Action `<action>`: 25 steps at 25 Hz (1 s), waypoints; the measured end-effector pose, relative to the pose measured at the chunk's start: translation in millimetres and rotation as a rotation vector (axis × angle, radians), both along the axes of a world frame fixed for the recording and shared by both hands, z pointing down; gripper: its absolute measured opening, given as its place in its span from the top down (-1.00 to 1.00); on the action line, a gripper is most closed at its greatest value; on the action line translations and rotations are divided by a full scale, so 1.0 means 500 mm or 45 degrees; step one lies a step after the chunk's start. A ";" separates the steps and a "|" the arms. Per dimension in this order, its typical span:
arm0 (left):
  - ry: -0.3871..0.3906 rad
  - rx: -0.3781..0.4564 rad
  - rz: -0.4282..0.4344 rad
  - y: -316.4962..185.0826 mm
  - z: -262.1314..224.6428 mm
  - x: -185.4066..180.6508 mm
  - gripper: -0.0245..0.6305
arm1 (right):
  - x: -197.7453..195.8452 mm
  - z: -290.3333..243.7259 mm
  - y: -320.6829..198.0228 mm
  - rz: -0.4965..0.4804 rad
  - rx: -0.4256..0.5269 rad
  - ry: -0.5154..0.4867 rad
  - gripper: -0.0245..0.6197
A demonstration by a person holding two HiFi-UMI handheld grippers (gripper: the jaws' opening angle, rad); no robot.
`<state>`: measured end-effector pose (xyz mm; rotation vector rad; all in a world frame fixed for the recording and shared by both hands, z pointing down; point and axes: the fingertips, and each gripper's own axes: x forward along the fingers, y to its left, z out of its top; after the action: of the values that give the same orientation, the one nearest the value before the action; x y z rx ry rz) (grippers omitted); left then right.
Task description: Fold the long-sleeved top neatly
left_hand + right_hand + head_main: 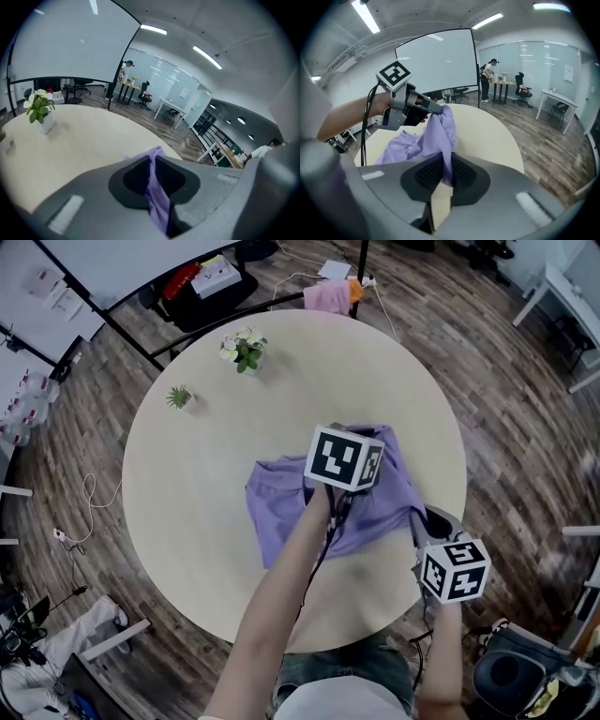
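A lilac long-sleeved top [281,507] lies bunched on the round pale table [178,512], near its front right. My left gripper [349,491] is above the middle of the cloth, shut on a fold of the top [157,197] that runs up between its jaws. At the table's front right edge my right gripper [427,521] is shut on another edge of the top [445,159]. From the right gripper view the top [436,131] hangs stretched between both grippers, with the left gripper [436,108] lifted above the table.
A small white pot of flowers [244,351] and a tiny green plant [180,397] stand at the table's far left. A pink cloth [328,296] sits beyond the far edge. Cables and bags [75,652] lie on the wood floor around.
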<state>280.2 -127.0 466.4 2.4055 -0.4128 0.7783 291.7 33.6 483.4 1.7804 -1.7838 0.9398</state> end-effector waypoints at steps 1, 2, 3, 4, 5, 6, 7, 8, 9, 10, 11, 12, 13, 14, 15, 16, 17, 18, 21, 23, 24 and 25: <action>0.011 -0.003 -0.004 -0.002 -0.005 -0.008 0.79 | -0.008 -0.008 -0.002 -0.010 0.007 0.006 0.75; 0.023 -0.006 -0.007 -0.005 -0.010 -0.017 0.79 | -0.018 -0.015 -0.005 -0.020 0.014 0.012 0.75; 0.036 -0.012 -0.011 -0.008 -0.014 -0.027 0.79 | -0.029 -0.023 -0.008 -0.030 0.021 0.016 0.75; 0.049 -0.019 -0.015 -0.012 -0.019 -0.038 0.79 | -0.042 -0.030 -0.012 -0.039 0.029 0.018 0.75; 0.060 -0.029 -0.020 -0.015 -0.023 -0.051 0.79 | -0.055 -0.037 -0.014 -0.049 0.035 0.018 0.75; 0.072 -0.039 -0.025 -0.018 -0.027 -0.064 0.79 | -0.069 -0.044 -0.017 -0.059 0.041 0.017 0.75; 0.085 -0.051 -0.032 -0.020 -0.031 -0.077 0.79 | -0.084 -0.050 -0.019 -0.072 0.046 0.016 0.75; 0.098 -0.060 -0.039 -0.022 -0.035 -0.090 0.79 | -0.098 -0.055 -0.021 -0.087 0.050 0.017 0.75; 0.110 -0.068 -0.047 -0.024 -0.038 -0.103 0.79 | -0.112 -0.059 -0.023 -0.103 0.053 0.018 0.75; 0.122 -0.073 -0.054 -0.027 -0.040 -0.117 0.79 | -0.126 -0.063 -0.025 -0.121 0.056 0.016 0.75; 0.132 -0.076 -0.061 -0.029 -0.042 -0.132 0.79 | -0.140 -0.066 -0.027 -0.138 0.059 0.013 0.75; 0.142 -0.077 -0.066 -0.030 -0.043 -0.147 0.79 | -0.155 -0.068 -0.029 -0.154 0.061 0.011 0.75; 0.152 -0.078 -0.071 -0.032 -0.045 -0.162 0.79 | -0.169 -0.070 -0.031 -0.170 0.062 0.010 0.75; 0.162 -0.080 -0.077 -0.032 -0.046 -0.177 0.79 | -0.182 -0.072 -0.032 -0.184 0.063 0.009 0.75; 0.171 -0.082 -0.083 -0.033 -0.048 -0.192 0.79 | -0.196 -0.074 -0.034 -0.197 0.064 0.007 0.75; 0.180 -0.084 -0.088 -0.034 -0.049 -0.207 0.79 | -0.210 -0.075 -0.035 -0.211 0.064 0.002 0.75; 0.188 -0.085 -0.094 -0.035 -0.049 -0.222 0.79 | -0.224 -0.076 -0.036 -0.226 0.064 -0.004 0.75; 0.196 -0.086 -0.102 -0.036 -0.049 -0.236 0.79 | -0.239 -0.077 -0.038 -0.241 0.063 -0.009 0.75; 0.219 -0.097 -0.127 -0.043 -0.049 -0.277 0.78 | -0.284 -0.078 -0.046 -0.295 0.053 -0.009 0.75; 0.228 -0.108 -0.142 -0.048 -0.046 -0.304 0.78 | -0.314 -0.078 -0.050 -0.330 0.043 -0.010 0.75; 0.235 -0.116 -0.150 -0.049 -0.044 -0.317 0.78 | -0.329 -0.077 -0.051 -0.346 0.039 -0.011 0.75; 0.243 -0.126 -0.158 -0.051 -0.042 -0.330 0.78 | -0.343 -0.075 -0.052 -0.363 0.035 -0.012 0.75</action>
<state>115.1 -152.4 445.4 2.3117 -0.4311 0.4976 120.0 7.6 446.1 1.4864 -1.9983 0.8124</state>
